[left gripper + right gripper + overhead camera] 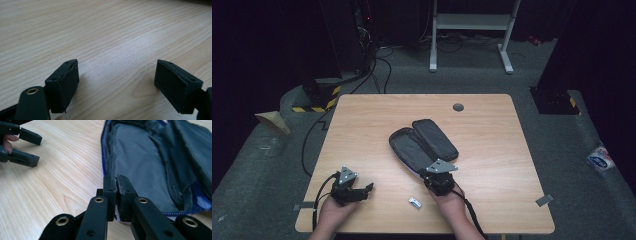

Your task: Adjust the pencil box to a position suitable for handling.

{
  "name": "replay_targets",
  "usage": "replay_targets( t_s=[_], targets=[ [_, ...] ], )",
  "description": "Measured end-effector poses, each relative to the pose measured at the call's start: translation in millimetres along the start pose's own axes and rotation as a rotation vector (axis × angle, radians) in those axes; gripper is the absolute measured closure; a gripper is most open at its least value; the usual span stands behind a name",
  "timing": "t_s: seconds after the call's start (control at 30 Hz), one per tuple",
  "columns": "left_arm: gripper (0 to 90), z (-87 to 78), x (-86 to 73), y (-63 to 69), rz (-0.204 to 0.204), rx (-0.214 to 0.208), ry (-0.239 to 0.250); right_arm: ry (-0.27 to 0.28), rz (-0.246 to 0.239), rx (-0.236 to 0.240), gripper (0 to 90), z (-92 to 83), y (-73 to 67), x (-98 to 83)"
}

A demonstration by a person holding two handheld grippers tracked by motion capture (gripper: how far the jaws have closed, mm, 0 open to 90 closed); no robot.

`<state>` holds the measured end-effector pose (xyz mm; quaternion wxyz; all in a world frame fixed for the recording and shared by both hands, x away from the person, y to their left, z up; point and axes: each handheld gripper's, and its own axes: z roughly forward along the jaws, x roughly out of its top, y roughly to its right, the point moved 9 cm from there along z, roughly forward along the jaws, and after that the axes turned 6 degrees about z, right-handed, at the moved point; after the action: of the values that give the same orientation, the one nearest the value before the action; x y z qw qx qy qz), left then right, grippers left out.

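My right gripper [116, 181] pinches the open pouch's [140, 157] zipper edge – up close; my left gripper [116, 80] gapes over bare table [100, 30] – overhead adds a small silver item [414, 202]

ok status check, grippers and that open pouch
Left gripper open over bare table. Right gripper shut on pouch near edge. Pouch unzipped, lying flat. Small silver item beside right hand.

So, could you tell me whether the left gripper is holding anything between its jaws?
No, the left gripper stands with its jaws wide apart, and between them lies bare wooden table.
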<state>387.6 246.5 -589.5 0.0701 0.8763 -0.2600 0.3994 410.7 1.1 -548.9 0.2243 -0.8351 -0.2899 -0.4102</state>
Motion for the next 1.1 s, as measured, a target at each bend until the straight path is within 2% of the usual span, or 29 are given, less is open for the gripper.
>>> replay_targets(
  t_s=[0.17,0.27,0.37,0.4,0.57,0.7,0.77,0.9,0.97,1.1],
  targets=[
    [20.2,0.1,0.2,0.3,-0.005,0.003,0.003,0.002,0.040,0.014,74.0,-9.8,9.3,-6.1],
    [20.3,0.1,0.2,0.4,-0.008,0.005,0.003,-0.004,0.027,0.006,70.4,-10.2,12.0,-7.7],
    [20.7,0.0,0.2,0.3,-0.010,0.007,0.004,-0.004,0.046,0.008,62.0,-12.9,14.5,-8.5],
    [20.7,0.0,0.2,0.3,-0.010,0.007,0.004,-0.004,0.046,0.008,62.0,-12.9,14.5,-8.5],
    [21.0,0.0,0.2,0.1,-0.011,0.009,0.005,-0.001,0.098,0.005,49.6,-19.9,20.7,-12.4],
    [21.1,0.0,0.3,0.1,-0.011,0.009,0.005,0.004,0.112,-0.003,46.3,-23.6,24.6,-13.6],
    [21.2,0.0,0.2,0.1,-0.012,0.008,0.005,0.006,0.126,-0.025,44.1,-28.0,32.5,-15.7],
    [21.4,0.4,0.7,-0.2,-0.011,0.008,0.006,0.013,0.136,-0.041,42.3,-32.1,41.2,-16.3],
    [21.5,0.4,0.7,-0.2,-0.010,0.008,0.006,0.018,0.150,-0.066,41.1,-37.6,52.0,-18.0],
    [21.6,0.5,0.8,-0.1,-0.012,0.008,0.007,0.023,0.161,-0.072,41.1,-41.8,58.1,-18.6]
  ],
)
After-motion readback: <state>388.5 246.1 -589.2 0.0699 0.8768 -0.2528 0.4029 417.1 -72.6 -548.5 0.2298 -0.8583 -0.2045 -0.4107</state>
